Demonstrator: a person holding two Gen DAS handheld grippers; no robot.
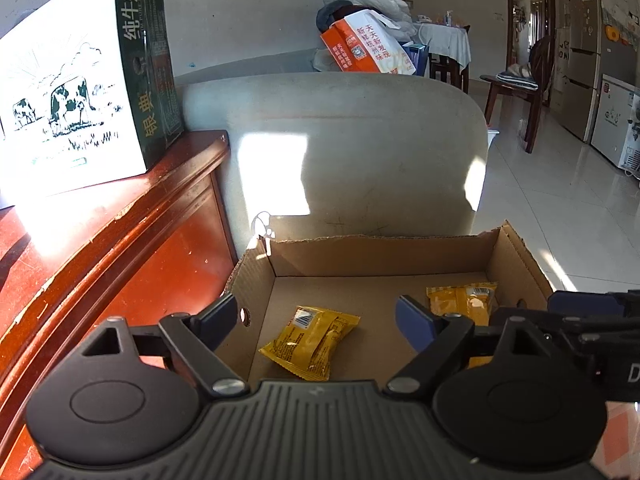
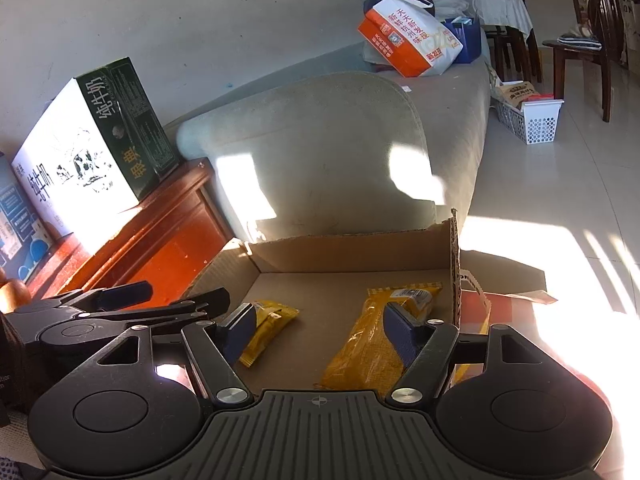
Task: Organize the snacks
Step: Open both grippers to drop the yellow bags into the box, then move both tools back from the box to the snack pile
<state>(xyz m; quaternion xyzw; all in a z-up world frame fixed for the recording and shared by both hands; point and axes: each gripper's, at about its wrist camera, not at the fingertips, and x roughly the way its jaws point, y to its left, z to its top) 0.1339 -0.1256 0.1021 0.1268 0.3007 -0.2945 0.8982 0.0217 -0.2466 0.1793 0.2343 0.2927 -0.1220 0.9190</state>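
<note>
An open cardboard box (image 1: 380,242) (image 2: 348,240) sits low in front of both grippers. Two yellow snack packets lie on its floor. In the left wrist view, one packet (image 1: 312,340) lies under my left gripper (image 1: 316,312), which is open, its pads apart from the packet. The other packet (image 1: 460,300) lies further right, beside my right gripper (image 1: 584,306). In the right wrist view, my right gripper (image 2: 320,330) is open over the box. The long packet (image 2: 368,344) lies under its right finger, the smaller packet (image 2: 268,328) by its left finger. My left gripper (image 2: 168,294) shows at the left.
A red wooden cabinet (image 1: 120,240) stands left of the box, with a white and green milk carton case (image 1: 72,100) on top. A grey sofa arm (image 1: 340,140) rises right behind the box. A white basket (image 2: 536,120) stands on the tiled floor at right.
</note>
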